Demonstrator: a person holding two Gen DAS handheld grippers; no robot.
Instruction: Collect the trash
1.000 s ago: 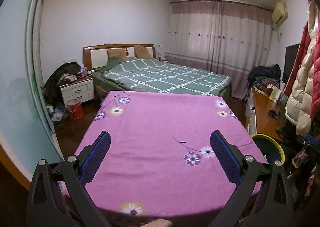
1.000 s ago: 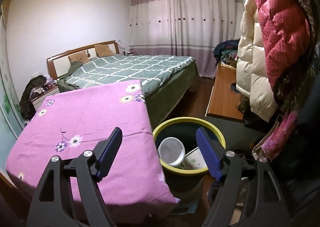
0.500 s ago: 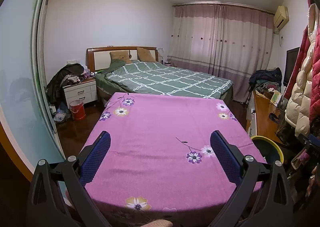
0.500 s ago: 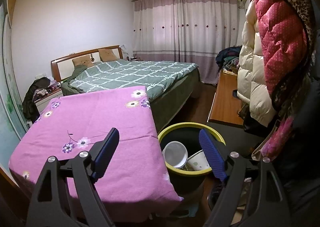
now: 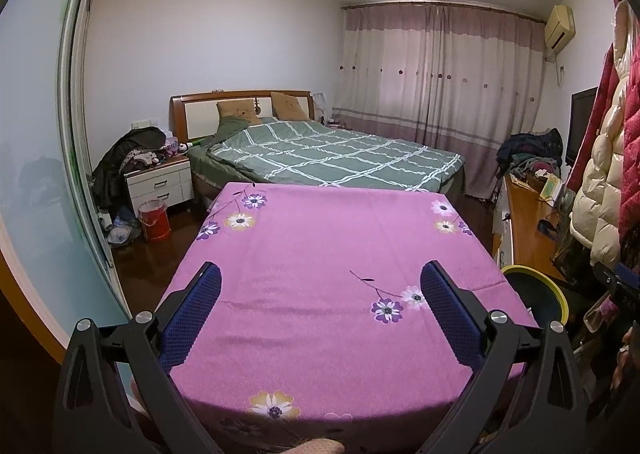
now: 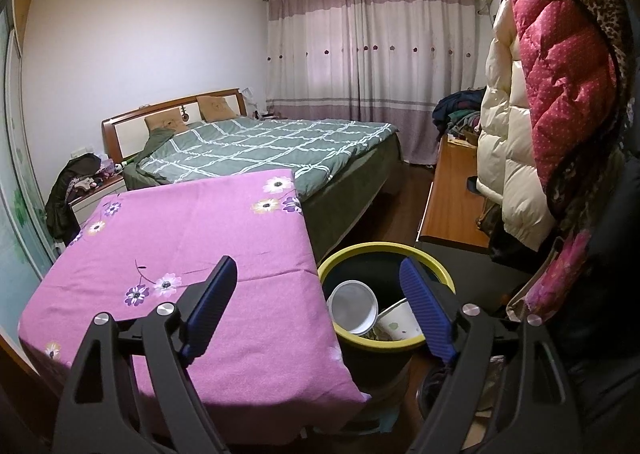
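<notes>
While nothing is gripped:
Right tongs [image 6: 316, 290]: just been widening, empty, low centre above the bin [image 6: 340, 254].
Left tongs [image 5: 320, 290]: spread, empty, over the bare tabletop [image 5: 320, 238].
Cups [image 6: 352, 306]: binned, likely finished.

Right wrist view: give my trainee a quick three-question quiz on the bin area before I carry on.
1. True or false: the yellow-rimmed dark round bin stands beside the table under the purple flowered cloth.
2. What lies inside the bin?
3. Right gripper jaws: A) clamped on a cup, B) open and empty, C) out of view?

Key:
1. True.
2. A white round paper bowl and a white paper cup with a leaf print.
3. B; they have just been opening.
</notes>
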